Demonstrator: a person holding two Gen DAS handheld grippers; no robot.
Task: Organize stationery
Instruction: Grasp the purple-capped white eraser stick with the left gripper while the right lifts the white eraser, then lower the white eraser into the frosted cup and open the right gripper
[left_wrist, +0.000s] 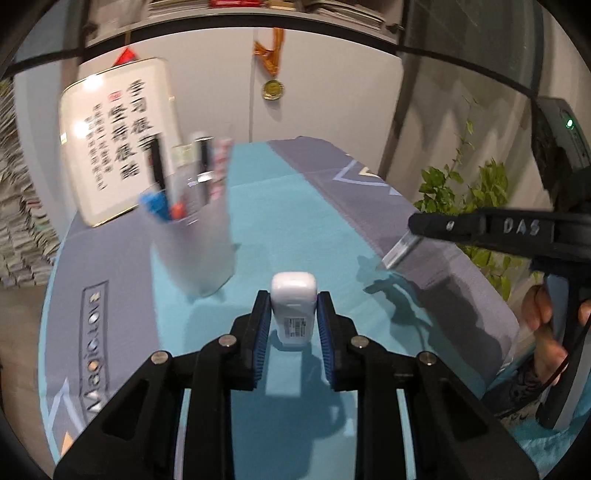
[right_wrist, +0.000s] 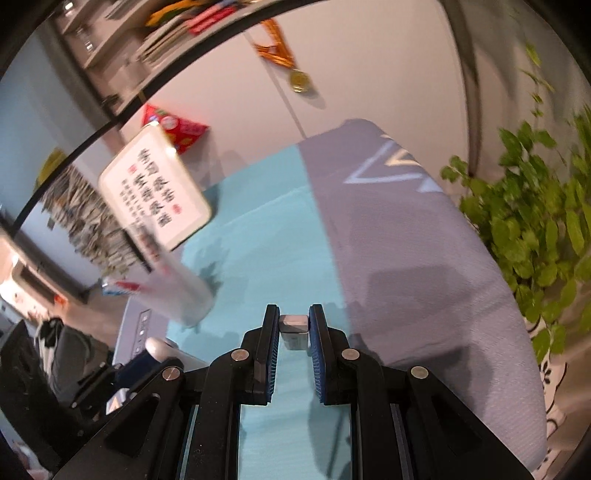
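My left gripper (left_wrist: 293, 297) is shut on a small white rounded case (left_wrist: 293, 317) with a barcode label, held upright above the teal cloth. A translucent pen cup (left_wrist: 199, 251) holding several pens and markers stands just ahead to the left, blurred. From the right, my right gripper (left_wrist: 415, 227) reaches in, shut on a small flat clear-grey piece (left_wrist: 400, 251). In the right wrist view that gripper (right_wrist: 293, 314) pinches the grey piece (right_wrist: 293, 328) between its blue pads. The pen cup (right_wrist: 184, 295) is on the left, and the left gripper (right_wrist: 155, 354) with its white case is at lower left.
The table wears a teal and grey cloth (left_wrist: 280, 218). A framed calligraphy board (left_wrist: 114, 147) leans behind the cup. A medal (left_wrist: 273, 88) hangs on the wall. A leafy plant (right_wrist: 535, 221) stands off the table's right edge. A person's hand (left_wrist: 543, 314) grips the right tool.
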